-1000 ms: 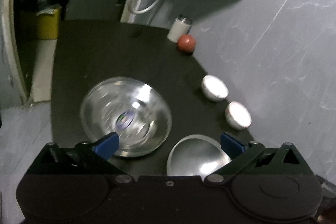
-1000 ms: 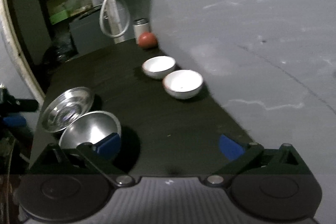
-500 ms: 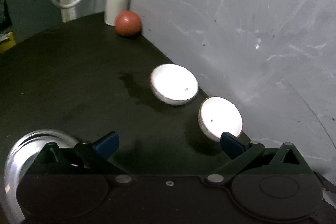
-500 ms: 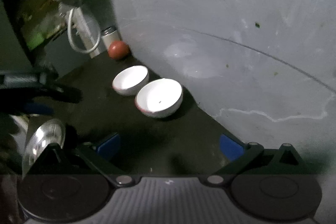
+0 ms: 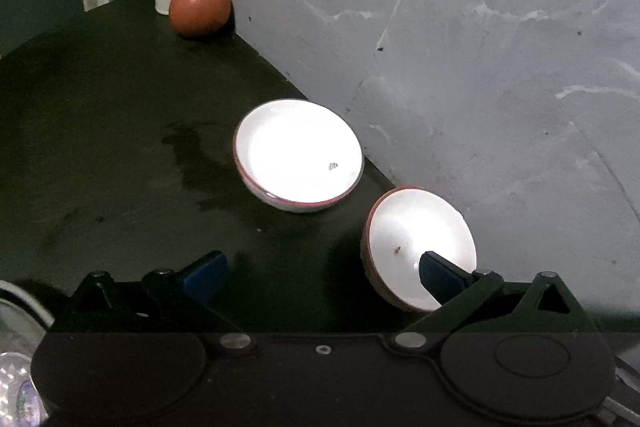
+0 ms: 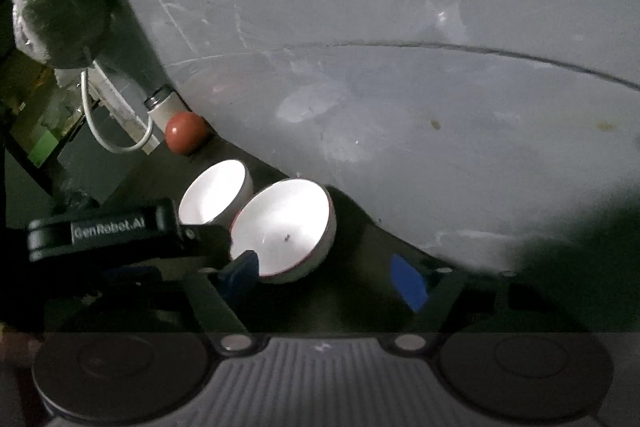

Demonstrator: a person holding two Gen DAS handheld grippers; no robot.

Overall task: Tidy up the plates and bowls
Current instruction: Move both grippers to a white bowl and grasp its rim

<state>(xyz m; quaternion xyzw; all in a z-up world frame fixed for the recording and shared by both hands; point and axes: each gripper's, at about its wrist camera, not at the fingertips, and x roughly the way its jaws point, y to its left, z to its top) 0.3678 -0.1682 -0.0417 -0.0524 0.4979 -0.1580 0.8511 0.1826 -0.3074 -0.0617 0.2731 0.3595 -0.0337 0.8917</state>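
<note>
Left wrist view shows the left gripper (image 5: 324, 273) spread wide and empty, one pad over the near white bowl (image 5: 420, 247); the far white bowl (image 5: 298, 155) sits apart beside it — unstacked. The right gripper (image 6: 324, 277) hangs open too, so sorting looks barely begun.

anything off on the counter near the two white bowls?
Yes: a wet-looking smear darkens the black counter just left of the far white bowl, like a spill. Both that and the near white bowl hold a small dark speck; what it is, I can't tell.
</note>
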